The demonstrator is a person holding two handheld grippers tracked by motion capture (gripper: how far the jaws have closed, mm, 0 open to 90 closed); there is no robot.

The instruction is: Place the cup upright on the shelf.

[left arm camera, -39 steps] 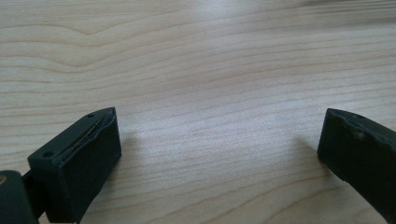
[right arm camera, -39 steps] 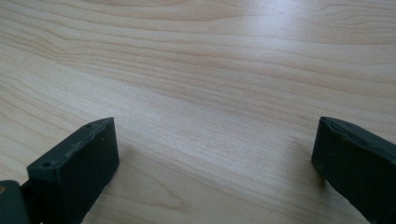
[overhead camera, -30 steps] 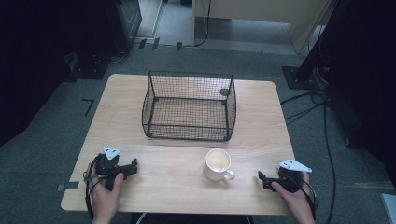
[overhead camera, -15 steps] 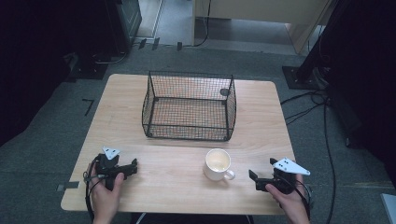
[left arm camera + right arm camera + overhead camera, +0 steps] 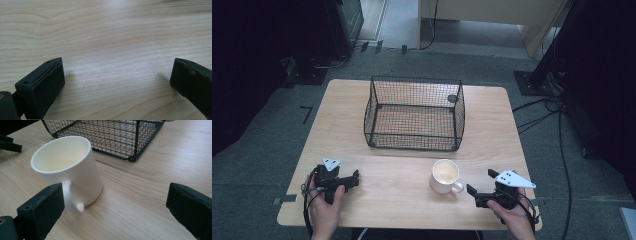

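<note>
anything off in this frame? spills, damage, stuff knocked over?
Nothing stands out. The white mug stands upright and empty on the table, handle toward the right gripper, with no spill around it. The wire basket sits squarely behind it, apparently undamaged. The left gripper rests over bare wood.

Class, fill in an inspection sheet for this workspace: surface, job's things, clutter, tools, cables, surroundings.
Surface: light wooden table, bare wood around the items.
Job's things: white mug, upright, handle toward the right tool; black wire basket behind it, apart.
Clutter: nothing seen.
Tools: left tool open over bare wood; right tool open beside the mug's handle, holding nothing.
Cables: black cables on the floor, right of the table.
Surroundings: grey carpet, dark stands.
</note>
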